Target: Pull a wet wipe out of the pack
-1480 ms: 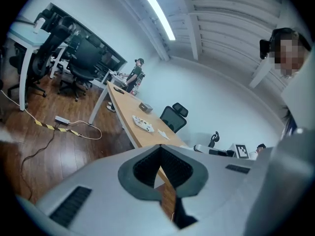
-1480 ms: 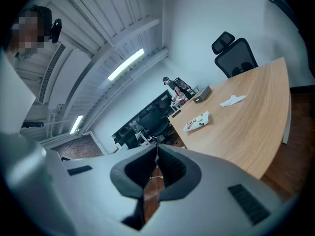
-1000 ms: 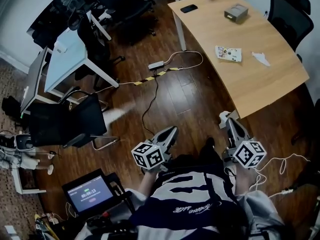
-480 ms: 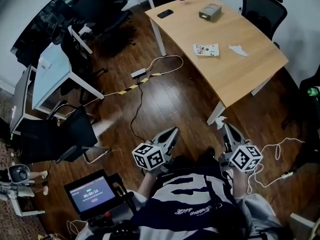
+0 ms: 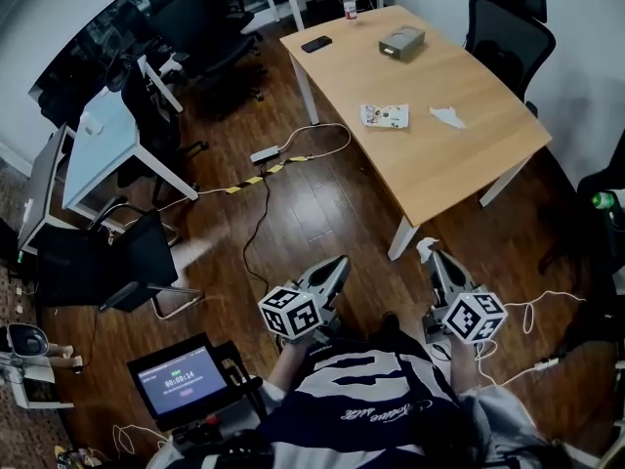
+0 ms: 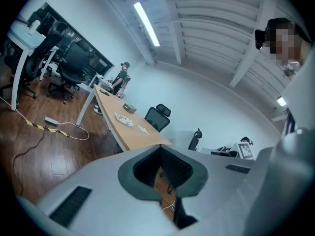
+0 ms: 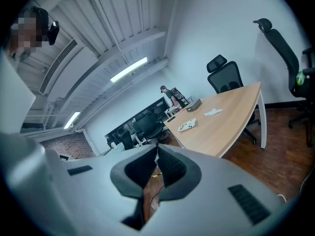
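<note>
The wet wipe pack (image 5: 385, 115) lies flat on the wooden table (image 5: 459, 169), with a loose white wipe (image 5: 448, 117) just to its right. Both show small in the left gripper view, pack (image 6: 124, 119) and wipe (image 6: 143, 129), and in the right gripper view, pack (image 7: 187, 125) and wipe (image 7: 213, 112). My left gripper (image 5: 339, 265) and right gripper (image 5: 427, 254) hang over the floor, well short of the table. The left gripper (image 6: 160, 146) and right gripper (image 7: 157, 148) are shut, tips touching. A small white bit shows at the right tip; I cannot tell what it is.
A grey box (image 5: 401, 41), a phone (image 5: 315, 44) and a bottle (image 5: 350, 3) sit at the table's far end. Black office chairs (image 5: 503, 27) stand behind it. Cables (image 5: 293, 154) cross the wood floor. A white desk (image 5: 107, 145), a black chair (image 5: 127, 257) and a screen (image 5: 181, 379) are at left.
The person has walked toward the table, carrying both grippers forward; the table has come nearer and slid left in the head view. Both jaws stay shut.
</note>
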Motion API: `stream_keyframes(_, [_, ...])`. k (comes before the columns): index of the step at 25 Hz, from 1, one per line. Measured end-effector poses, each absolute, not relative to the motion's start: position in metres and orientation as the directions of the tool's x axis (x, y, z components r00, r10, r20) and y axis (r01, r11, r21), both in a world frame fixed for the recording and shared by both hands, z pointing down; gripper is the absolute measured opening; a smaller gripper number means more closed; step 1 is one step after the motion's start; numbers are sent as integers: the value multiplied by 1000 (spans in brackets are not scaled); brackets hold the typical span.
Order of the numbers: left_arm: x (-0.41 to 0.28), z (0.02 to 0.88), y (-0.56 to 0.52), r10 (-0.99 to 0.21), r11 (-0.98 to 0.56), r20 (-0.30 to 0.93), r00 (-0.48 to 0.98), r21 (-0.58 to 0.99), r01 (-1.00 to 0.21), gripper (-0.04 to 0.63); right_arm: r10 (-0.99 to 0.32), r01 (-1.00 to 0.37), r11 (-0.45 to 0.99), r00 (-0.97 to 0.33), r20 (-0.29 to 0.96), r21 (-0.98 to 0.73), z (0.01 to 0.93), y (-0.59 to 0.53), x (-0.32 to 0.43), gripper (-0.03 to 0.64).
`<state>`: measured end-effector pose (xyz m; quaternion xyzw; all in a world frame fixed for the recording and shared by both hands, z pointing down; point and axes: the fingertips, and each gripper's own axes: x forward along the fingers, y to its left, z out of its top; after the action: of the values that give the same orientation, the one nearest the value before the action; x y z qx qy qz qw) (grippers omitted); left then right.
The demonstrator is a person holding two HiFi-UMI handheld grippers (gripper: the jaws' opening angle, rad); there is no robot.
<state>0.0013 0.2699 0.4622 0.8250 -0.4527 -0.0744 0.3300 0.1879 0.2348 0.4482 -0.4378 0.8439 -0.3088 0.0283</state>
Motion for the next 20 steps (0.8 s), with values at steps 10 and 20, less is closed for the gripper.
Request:
stream_keyframes(10, [55,463,263,-807,-353,184,562,612,-708,3,-716,-711,482,-656,236,-512,450,227,219,3])
stream_keyframes(20, [80,452,259,-788,-372,193,585,607,-702,3,-710,-715,501,-662,241,-489,441,225,233,3])
